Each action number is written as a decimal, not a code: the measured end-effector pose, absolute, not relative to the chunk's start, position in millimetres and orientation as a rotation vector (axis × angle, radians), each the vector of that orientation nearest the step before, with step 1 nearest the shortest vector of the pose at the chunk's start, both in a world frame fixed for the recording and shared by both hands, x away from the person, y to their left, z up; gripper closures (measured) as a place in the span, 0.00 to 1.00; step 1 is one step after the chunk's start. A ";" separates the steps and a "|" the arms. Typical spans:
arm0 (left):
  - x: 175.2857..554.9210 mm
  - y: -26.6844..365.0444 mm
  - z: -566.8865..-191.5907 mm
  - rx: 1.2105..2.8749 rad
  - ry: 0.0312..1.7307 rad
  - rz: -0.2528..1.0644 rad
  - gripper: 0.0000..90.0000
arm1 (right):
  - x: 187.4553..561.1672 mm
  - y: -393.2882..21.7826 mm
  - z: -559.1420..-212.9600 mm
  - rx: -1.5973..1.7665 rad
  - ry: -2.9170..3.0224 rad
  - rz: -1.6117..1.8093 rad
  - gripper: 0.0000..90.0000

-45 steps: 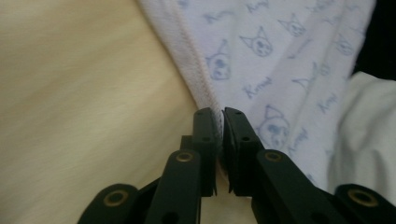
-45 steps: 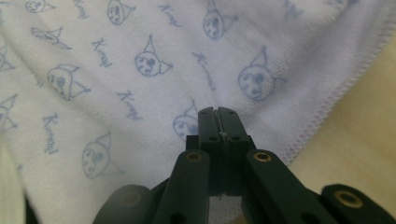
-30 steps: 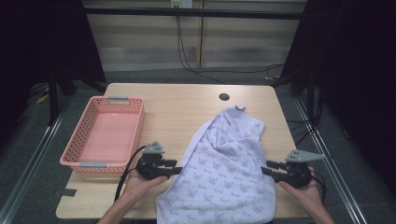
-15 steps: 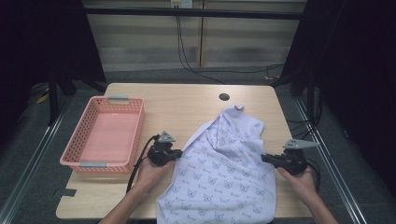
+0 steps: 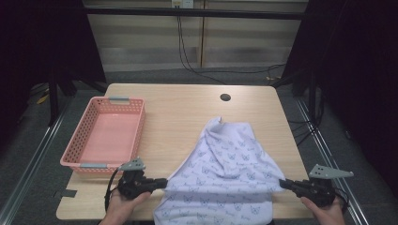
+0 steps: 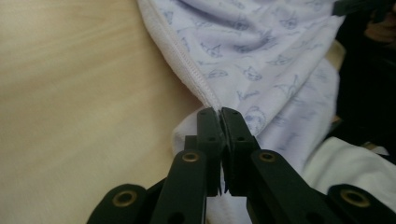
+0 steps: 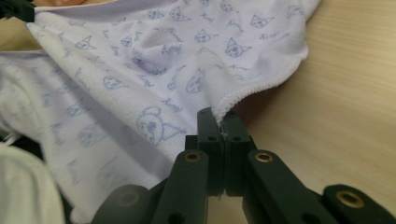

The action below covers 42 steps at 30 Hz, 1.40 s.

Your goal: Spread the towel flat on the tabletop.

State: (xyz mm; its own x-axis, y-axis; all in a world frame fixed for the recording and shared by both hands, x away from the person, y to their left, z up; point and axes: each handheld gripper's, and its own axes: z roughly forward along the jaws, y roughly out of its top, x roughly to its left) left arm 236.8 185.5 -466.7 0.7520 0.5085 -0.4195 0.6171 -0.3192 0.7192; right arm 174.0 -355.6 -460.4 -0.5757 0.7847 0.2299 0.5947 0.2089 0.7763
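Note:
A white garment (image 5: 225, 173) printed with small blue cat faces lies spread on the wooden table (image 5: 183, 112), its lower part hanging over the near edge. My left gripper (image 5: 162, 182) is shut on the garment's left hem (image 6: 196, 77), with cloth pinched between the jaws. On the other side, my right gripper (image 5: 283, 183) is shut on the right hem (image 7: 233, 98). The cloth is pulled taut between the two grippers. In each gripper view the garment (image 6: 261, 56) (image 7: 140, 74) stretches away toward the other hand.
A pink plastic basket (image 5: 80, 138), with nothing in it, stands at the table's left side. A round cable hole (image 5: 225, 97) sits near the far edge. Dark floor and rails surround the table.
Both grippers have moved toward the near edge and outward, pulling the garment wider and drawing it back. The cloth's far tip has slid toward me.

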 end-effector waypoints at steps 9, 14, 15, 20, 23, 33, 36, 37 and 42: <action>260.3 185.0 -481.3 2.065 0.985 0.015 0.76 | 200.4 -335.0 -467.4 1.331 2.285 1.174 0.80; 263.2 171.6 -466.2 2.059 0.861 0.045 0.74 | 204.7 -343.5 -459.0 1.373 2.179 1.200 0.62; 264.7 167.5 -465.4 2.066 0.847 0.050 0.74 | 204.8 -346.2 -454.9 1.388 2.139 1.202 0.58; 283.8 137.5 -466.4 2.071 0.758 0.040 0.76 | 208.3 -344.4 -441.1 1.335 2.071 1.235 0.59; 301.7 118.5 -472.5 2.116 0.733 0.022 0.75 | 215.3 -340.3 -440.8 1.317 2.119 1.256 0.60; 346.7 88.1 -500.9 2.194 0.822 0.105 0.76 | 288.8 -322.4 -482.6 1.372 2.238 1.087 0.57; 347.9 93.0 -500.6 2.179 0.834 0.081 0.98 | 304.3 -318.9 -494.7 1.400 2.265 1.050 0.65; 346.9 96.4 -499.0 2.161 0.844 0.061 0.99 | 306.3 -316.3 -497.5 1.392 2.285 1.062 0.76; 330.4 126.6 -479.6 2.058 0.868 0.069 0.99 | 296.2 -317.3 -482.3 1.352 2.229 1.153 0.98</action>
State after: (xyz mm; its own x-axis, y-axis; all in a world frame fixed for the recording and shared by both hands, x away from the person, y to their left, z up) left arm 330.4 126.6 -479.6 0.7548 0.6022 -0.2601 0.5537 -0.3723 0.7449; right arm 296.2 -317.3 -482.3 -0.5172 0.8424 0.1508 0.6099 0.2393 0.7555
